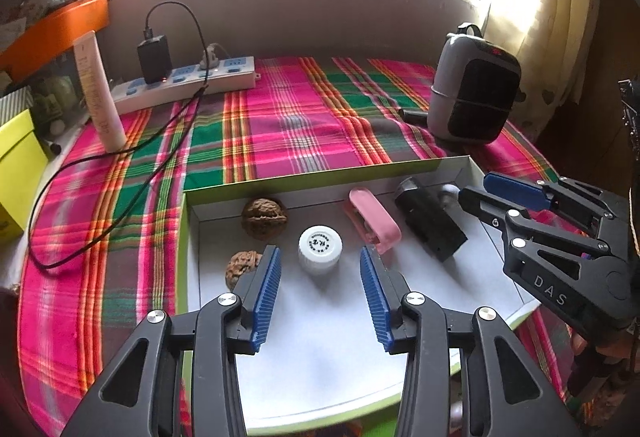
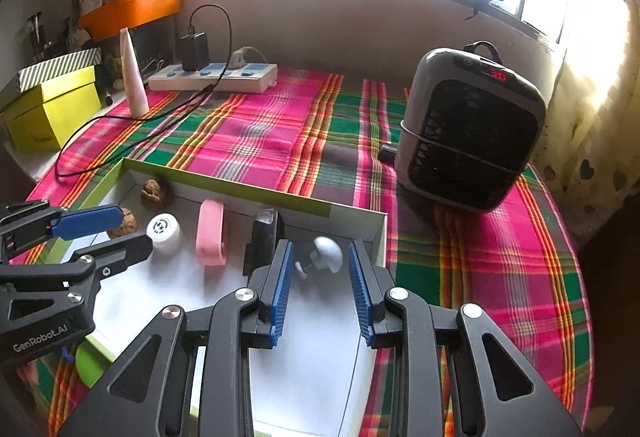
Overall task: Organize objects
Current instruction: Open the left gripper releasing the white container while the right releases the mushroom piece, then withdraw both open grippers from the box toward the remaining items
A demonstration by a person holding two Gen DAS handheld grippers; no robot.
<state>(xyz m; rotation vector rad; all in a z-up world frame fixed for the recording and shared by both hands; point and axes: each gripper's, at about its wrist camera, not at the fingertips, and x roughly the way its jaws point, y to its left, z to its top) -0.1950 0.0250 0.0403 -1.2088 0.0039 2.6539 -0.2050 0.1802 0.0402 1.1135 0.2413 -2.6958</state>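
Note:
A shallow white box with green sides (image 1: 320, 177) (image 2: 224, 183) lies on the plaid cloth. In it are two walnuts (image 1: 264, 217) (image 1: 240, 269), a small white jar (image 1: 320, 247) (image 2: 163, 229), a pink clip-like case (image 1: 374, 223) (image 2: 211, 233), a black block (image 1: 430, 223) (image 2: 262, 241) and a white mushroom-shaped knob (image 2: 326, 251). My left gripper (image 1: 320, 269) is open, its fingers on either side of the white jar, just short of it. My right gripper (image 2: 320, 261) is open around the white knob, which lies at the box's right end.
A grey and black heater (image 1: 474, 89) (image 2: 470, 125) stands at the back right. A power strip with a black charger and cable (image 1: 184, 81) (image 2: 214, 75) lies at the back left beside an upright pink tube (image 1: 100, 89) (image 2: 134, 77). Yellow-green boxes (image 2: 52, 109) stand far left.

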